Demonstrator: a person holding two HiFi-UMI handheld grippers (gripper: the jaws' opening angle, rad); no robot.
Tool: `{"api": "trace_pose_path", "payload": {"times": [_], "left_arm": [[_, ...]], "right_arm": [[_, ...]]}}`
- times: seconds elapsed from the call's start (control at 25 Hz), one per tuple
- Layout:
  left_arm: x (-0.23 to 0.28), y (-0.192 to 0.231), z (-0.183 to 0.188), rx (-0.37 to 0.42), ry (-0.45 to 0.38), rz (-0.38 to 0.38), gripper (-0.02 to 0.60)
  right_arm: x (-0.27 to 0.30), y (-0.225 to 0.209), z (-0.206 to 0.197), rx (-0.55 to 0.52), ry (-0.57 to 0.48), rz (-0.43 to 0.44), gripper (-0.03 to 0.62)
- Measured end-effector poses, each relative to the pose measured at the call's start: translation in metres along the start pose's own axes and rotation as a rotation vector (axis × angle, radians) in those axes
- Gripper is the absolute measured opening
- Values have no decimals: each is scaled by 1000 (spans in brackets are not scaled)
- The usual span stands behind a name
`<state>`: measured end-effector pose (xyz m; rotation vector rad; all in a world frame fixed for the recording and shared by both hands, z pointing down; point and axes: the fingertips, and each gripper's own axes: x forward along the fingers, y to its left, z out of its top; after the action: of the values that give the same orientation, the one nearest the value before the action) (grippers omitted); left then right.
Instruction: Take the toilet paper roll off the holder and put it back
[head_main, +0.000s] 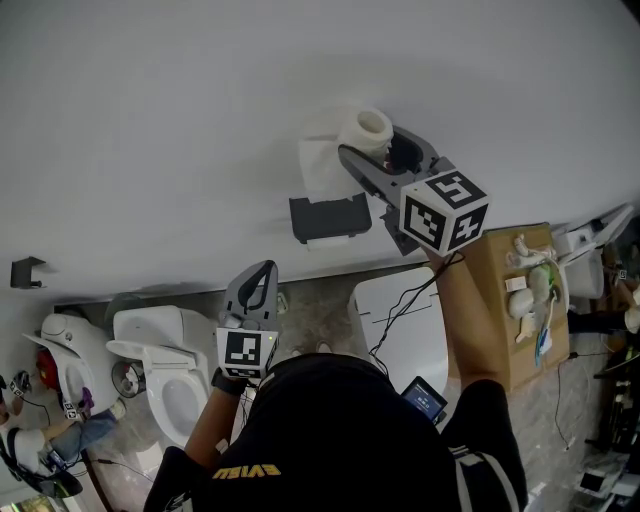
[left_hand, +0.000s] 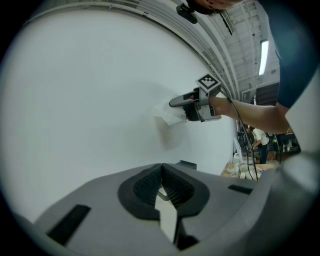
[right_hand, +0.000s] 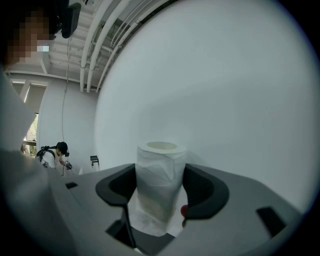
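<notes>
White toilet paper roll upright, axis vertical, clamped in right gripper

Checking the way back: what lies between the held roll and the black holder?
Only the loose sheet of the roll, seen in the head view.

Head view: steeply down the wall
Left gripper view: along the wall, toward the right gripper
Right gripper view: close on the toilet paper roll
Shared: that roll, in all three

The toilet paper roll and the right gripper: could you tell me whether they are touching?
Touching. The right gripper view shows the toilet paper roll standing between the pads of the right gripper, with both pressed against its sides, no gap.
</notes>
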<state>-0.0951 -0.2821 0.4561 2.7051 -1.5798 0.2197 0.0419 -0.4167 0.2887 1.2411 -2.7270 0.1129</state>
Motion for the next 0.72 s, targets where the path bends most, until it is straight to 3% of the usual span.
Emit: {"api": "trace_pose_path", "payload": {"times": [0.32,0.72], "left_arm": [[5,-4,2,-13,13,0,11],[0,0,-2,-18,14,6,11]], "right_arm": [[10,1,-34,22,50,17,279],[21,8,-67,-39,78,-12,279]]}}
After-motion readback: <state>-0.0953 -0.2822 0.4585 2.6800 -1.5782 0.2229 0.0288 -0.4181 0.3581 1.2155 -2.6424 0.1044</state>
